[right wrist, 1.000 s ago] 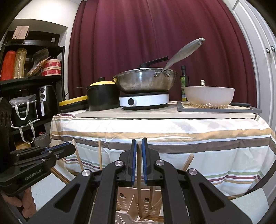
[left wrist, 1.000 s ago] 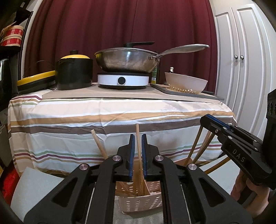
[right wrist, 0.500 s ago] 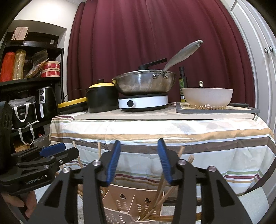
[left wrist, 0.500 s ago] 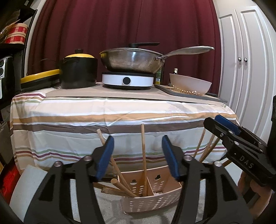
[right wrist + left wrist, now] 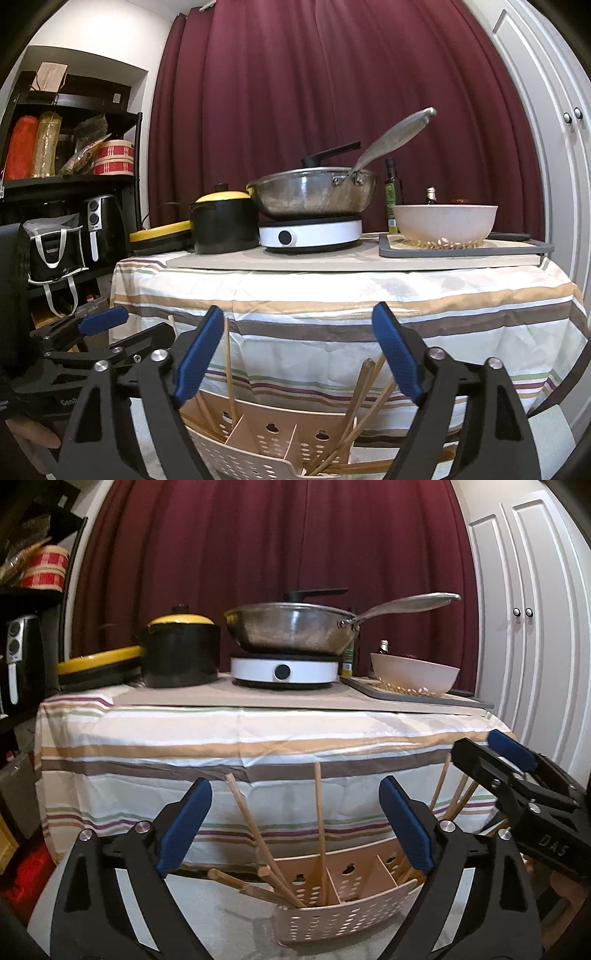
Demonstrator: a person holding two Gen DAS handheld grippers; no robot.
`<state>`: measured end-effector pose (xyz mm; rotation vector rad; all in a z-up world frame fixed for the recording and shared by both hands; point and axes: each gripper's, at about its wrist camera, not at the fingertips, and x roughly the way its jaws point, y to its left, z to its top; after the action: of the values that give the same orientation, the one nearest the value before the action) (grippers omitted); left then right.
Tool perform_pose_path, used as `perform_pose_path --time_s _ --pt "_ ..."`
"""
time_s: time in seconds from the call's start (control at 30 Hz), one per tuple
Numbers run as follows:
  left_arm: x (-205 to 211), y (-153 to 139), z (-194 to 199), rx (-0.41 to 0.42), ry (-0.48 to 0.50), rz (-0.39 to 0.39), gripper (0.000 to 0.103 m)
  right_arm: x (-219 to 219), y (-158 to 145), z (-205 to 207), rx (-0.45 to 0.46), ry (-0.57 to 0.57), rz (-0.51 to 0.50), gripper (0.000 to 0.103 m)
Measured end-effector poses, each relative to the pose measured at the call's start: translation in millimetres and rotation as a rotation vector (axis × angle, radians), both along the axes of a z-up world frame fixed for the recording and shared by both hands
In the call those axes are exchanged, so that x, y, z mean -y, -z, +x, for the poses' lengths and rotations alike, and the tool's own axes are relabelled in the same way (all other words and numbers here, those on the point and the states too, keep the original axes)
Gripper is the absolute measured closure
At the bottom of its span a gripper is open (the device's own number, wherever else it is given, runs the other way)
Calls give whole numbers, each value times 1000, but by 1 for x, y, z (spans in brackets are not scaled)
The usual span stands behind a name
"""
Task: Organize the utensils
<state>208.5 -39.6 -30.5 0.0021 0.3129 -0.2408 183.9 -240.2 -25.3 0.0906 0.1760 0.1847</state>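
A beige perforated utensil holder (image 5: 343, 919) with dividers stands low in front of me; it also shows in the right wrist view (image 5: 258, 446). Wooden chopsticks (image 5: 319, 823) stand in its left compartment, one upright, others leaning left. More chopsticks (image 5: 364, 398) lean in its right compartment. My left gripper (image 5: 293, 819) is open and empty above the left compartment. My right gripper (image 5: 297, 350) is open and empty above the holder. Each gripper appears at the edge of the other's view.
Behind stands a table with a striped cloth (image 5: 258, 746). On it are a black pot with yellow lid (image 5: 181, 653), a steel pan (image 5: 291, 627) on a white cooker, and a bowl (image 5: 413, 672) on a tray. Shelves (image 5: 66, 177) stand left, white cabinet doors (image 5: 524, 627) right.
Both grippers were shut on upright chopsticks a second ago. Both have opened wide and let them go into the holder. Both have pulled back slightly.
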Motion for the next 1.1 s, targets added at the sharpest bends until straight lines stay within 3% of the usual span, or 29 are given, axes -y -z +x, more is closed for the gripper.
perform_pose_path --time_s 0.13,0.47,0.8,1.1 --pt "-3 -6 -9 14 -26 6 5 -1 -5 -10 10 46 -3 17" --pt "-2 -17 -54 78 -97 89 4 1 -9 -40 -31 128 -14 16" --pt "-21 -31 -105 61 -95 21 4 0 -12 -84 -58 144 -10 15" --pt "-27 -45 -159 86 -110 16 4 -5 -21 -128 -52 145 -21 15"
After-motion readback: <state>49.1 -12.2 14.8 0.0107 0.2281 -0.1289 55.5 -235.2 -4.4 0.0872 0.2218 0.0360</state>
